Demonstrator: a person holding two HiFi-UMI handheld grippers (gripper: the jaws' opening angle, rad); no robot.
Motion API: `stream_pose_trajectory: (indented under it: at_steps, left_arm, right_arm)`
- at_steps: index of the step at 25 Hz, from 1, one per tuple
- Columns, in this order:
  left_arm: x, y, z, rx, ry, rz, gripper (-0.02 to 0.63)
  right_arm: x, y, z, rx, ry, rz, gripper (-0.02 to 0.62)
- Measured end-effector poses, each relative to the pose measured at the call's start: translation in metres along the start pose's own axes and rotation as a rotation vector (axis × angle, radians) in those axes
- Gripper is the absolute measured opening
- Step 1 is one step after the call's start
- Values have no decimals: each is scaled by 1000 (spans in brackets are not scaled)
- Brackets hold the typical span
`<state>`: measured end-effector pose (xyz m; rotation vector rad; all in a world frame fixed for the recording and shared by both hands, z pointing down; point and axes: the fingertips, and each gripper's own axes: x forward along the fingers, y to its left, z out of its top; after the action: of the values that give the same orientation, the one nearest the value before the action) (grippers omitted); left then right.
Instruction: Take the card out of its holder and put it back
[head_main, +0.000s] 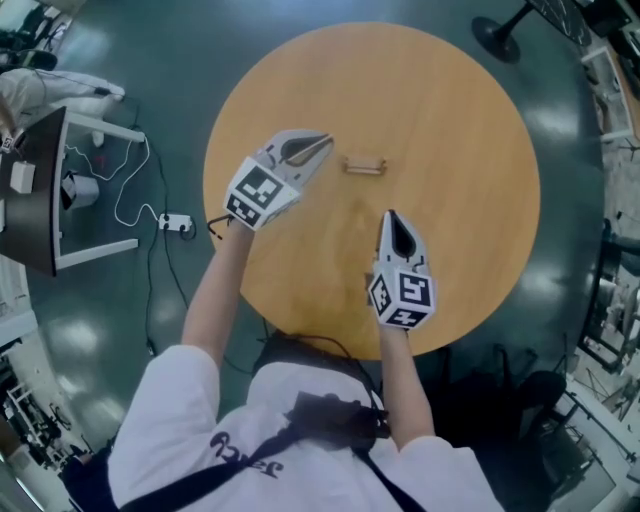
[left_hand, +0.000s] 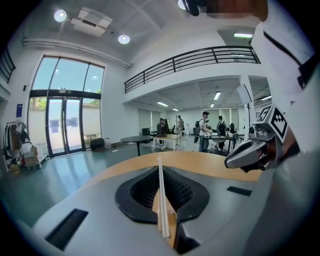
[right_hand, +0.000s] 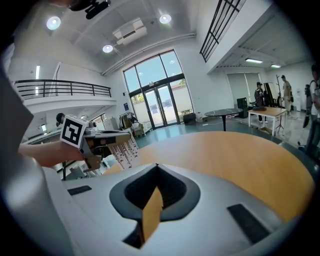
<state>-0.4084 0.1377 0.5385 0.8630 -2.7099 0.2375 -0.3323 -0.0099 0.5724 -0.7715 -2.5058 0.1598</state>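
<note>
Card (left_hand: 161, 202) is pinched edge-on in the left gripper (head_main: 324, 142), jaws squeezed tight on it. From that claw's own camera you only get a thin white sliver running straight out along the jaws and poking a bit past the tips. Its back end is swallowed by the jaws. The right gripper view catches its face with rows of dark print, way too small to read, and in the head view the card is too tiny to pick out at all. The right gripper (head_main: 390, 218) has its jaws pressed together with nothing between them, over the table (head_main: 450, 120). Both forearms are bare. The left forearm (head_main: 215, 290) reaches forward and angles inward, so that claw points diagonally off to the right. The right forearm (head_main: 402, 375) goes straight ahead with its claw pointing away from the body. The left claw sits further out than the right, and the two are apart. The little wooden holder (head_main: 365, 165) lies on the table near the left claw's tips, ahead and a touch to their right, not touching. It's also ahead and slightly left of the right claw's tips, long axis crosswise to that claw. I can't make out its slot from up here. Way past the table there are people (left_hand: 205, 131) at desks and tall glass doors (left_hand: 65, 120), all small.
</note>
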Motion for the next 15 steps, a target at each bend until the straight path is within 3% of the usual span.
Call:
stream_pose_trajectory:
  at_steps: [15]
  left_arm:
    - [70, -39, 26, 47, -44, -312, 26]
  right_arm:
    - [7, -12, 3, 22, 24, 0, 20]
